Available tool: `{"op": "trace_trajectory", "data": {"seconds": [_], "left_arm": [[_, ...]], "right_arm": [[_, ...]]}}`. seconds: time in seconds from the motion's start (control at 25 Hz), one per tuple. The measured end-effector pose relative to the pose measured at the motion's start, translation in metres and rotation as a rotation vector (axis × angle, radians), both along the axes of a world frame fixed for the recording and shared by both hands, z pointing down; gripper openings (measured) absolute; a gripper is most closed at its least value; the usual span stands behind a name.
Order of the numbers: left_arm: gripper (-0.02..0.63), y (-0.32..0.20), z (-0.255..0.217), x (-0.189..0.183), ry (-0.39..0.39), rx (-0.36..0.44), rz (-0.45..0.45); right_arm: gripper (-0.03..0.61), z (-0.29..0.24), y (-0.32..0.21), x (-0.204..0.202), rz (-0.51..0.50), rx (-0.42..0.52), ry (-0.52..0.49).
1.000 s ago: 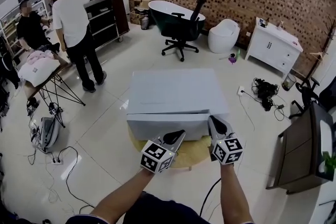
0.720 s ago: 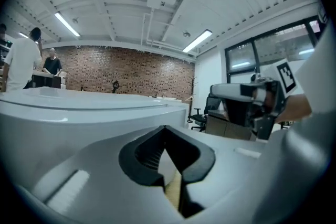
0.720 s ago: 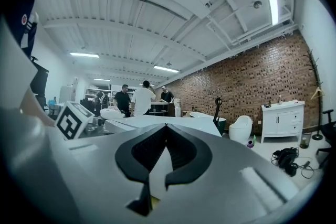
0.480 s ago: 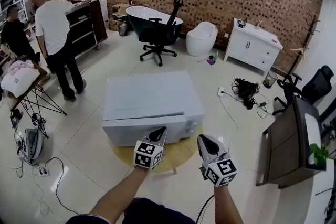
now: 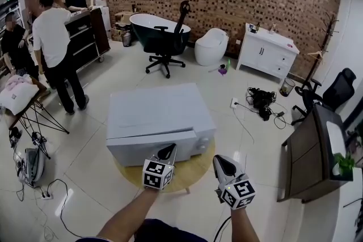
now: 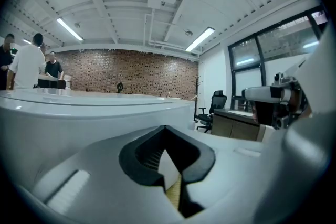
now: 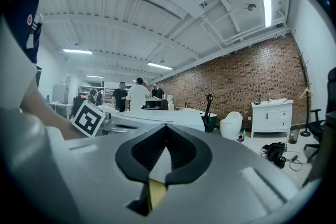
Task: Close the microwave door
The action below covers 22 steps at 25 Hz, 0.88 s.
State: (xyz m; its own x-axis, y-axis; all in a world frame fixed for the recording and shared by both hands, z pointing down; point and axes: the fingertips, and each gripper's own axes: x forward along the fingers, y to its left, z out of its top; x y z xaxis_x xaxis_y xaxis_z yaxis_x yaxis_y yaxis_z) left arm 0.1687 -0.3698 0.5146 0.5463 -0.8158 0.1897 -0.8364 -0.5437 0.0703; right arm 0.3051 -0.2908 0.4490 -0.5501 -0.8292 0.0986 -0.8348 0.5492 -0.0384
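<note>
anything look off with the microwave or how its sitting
The microwave looks shut, door flush. One oddity: it sits on a low round table narrower than itself, so its left front corner overhangs the rim. The left gripper and right gripper are shut, empty and off it.

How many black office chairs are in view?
2. One office chair stands in front of the bathtub; the second office chair is at the far right. Others may be hidden.
</note>
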Motion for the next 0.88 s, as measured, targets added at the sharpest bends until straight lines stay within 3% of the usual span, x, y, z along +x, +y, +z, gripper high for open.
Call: {"op": "trace_trajectory", "data": {"seconds": [0.24, 0.4, 0.76, 0.88], "left_arm": [[0.011, -0.004, 0.000, 0.000, 0.001, 0.016, 0.016], [0.009, -0.017, -0.005, -0.007, 0.117, -0.021, -0.033], [0.011, -0.014, -0.002, -0.008, 0.101, -0.045, -0.019], [0.011, -0.003, -0.004, -0.003, 0.089, -0.050, 0.023]], "right_arm": [[0.002, 0.003, 0.002, -0.002, 0.013, -0.019, 0.023], [0.002, 0.005, 0.007, 0.002, 0.029, -0.030, 0.033], [0.002, -0.004, 0.018, 0.001, 0.047, -0.013, 0.035], [0.002, -0.006, 0.019, -0.005, 0.034, -0.002, 0.030]]}}
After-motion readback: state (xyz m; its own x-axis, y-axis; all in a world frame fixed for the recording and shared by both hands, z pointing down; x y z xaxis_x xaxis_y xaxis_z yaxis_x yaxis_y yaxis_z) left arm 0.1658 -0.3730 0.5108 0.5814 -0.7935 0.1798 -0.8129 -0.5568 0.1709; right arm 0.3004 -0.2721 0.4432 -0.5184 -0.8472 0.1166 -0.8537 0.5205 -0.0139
